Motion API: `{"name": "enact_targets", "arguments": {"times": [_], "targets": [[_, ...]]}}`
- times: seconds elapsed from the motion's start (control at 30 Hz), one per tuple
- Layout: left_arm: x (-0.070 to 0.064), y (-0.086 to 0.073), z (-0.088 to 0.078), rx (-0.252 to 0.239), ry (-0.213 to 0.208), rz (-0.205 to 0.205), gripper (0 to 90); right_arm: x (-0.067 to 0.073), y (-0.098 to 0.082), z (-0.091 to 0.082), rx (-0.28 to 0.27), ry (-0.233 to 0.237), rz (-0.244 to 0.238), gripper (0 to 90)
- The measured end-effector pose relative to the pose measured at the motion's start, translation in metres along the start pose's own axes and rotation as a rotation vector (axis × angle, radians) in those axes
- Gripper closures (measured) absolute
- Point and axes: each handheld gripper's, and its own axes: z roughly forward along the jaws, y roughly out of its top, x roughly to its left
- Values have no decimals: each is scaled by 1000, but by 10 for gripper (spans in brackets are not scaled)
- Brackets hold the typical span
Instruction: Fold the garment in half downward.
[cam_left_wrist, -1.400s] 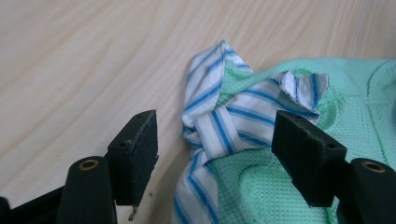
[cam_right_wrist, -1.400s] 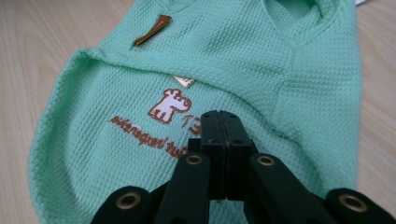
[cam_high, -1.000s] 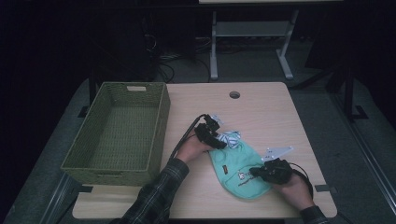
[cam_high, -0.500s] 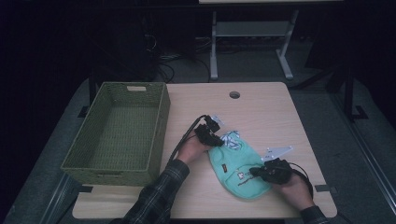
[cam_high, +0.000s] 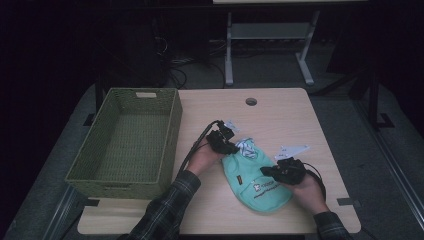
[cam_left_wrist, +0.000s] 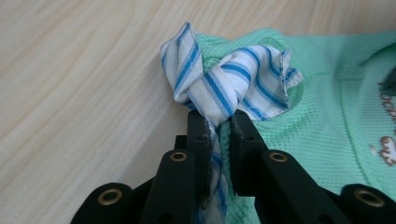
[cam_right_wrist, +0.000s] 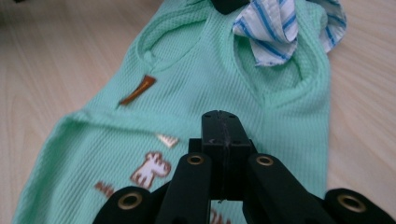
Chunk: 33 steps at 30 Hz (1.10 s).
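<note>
Now the left tongs (cam_left_wrist: 215, 122) have just been closing and pinch the striped collar (cam_left_wrist: 229, 81) of the green shirt (cam_high: 255, 177). Over the shirt's middle, the right tongs (cam_right_wrist: 223, 122) are closed with nothing visible between them. This shirt lies flat near the desk's (cam_high: 280, 107) front edge, right of the woven basket (cam_high: 127, 140).

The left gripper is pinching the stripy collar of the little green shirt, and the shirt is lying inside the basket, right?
Not quite. The left gripper does pinch the striped collar, but the green shirt lies on the table, beside the basket. The high view shows this.
</note>
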Motion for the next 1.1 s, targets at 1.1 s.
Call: {"name": "enact_targets", "arguments": {"times": [1.1], "targets": [[-10, 19, -53, -89, 68, 40, 811, -5, 24, 27, -13, -22, -22, 898]]}}
